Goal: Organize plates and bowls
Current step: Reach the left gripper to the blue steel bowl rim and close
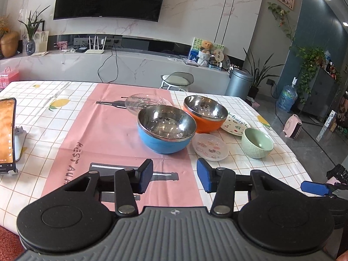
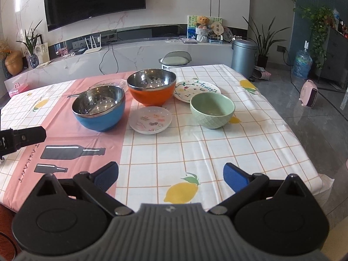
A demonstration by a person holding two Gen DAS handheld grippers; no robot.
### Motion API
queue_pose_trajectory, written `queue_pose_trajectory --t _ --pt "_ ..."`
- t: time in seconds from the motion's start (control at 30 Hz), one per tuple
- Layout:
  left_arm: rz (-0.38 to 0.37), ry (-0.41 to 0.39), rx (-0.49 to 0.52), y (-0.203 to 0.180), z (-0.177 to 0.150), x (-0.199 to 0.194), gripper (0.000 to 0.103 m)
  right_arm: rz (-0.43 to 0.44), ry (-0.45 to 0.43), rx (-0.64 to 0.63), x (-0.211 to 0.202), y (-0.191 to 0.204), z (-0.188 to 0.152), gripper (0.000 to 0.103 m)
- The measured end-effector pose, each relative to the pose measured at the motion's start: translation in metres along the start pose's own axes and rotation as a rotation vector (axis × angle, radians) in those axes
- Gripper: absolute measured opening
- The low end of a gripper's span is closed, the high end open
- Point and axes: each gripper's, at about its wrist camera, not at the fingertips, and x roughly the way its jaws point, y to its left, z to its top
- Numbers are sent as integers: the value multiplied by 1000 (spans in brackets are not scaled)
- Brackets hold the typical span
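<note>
Approach step: left gripper (image 1: 174, 175) half-open, right gripper (image 2: 170, 177) wide, both empty, near the table's front edge. Nothing stacked yet. Next, probably, the steel-lined blue bowl (image 1: 166, 129) needs a rim grip.

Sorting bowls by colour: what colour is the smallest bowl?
Pale green bowl, with a quilted outside; clearest in the right wrist view.

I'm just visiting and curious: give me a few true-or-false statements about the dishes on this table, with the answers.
1. The blue bowl is empty. True.
2. The green bowl is stacked inside the orange bowl. False: it stands alone on the tablecloth.
3. The left gripper holds a plate. False: nothing is between its fingers.
4. The small white plate lies between the blue and green bowls. True.
</note>
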Motion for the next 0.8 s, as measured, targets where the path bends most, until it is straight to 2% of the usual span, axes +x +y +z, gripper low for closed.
queue_pose_trajectory --t 0.1,0.23,0.3,0.57,0.67,0.8 --pt "-10 12 -9 4 5 11 55 31 6 6 14 5 8 100" --pt "45 24 -22 9 11 26 55 79 2 24 29 11 20 100" --pt "49 36 -57 15 16 34 55 97 -4 40 37 14 29 100" --pt "57 35 -131 39 43 59 56 79 -23 91 71 23 63 100" --pt "49 32 -170 47 52 69 60 101 2 116 86 28 75 100" --pt "78 44 -212 56 60 84 61 110 28 122 104 40 88 99"
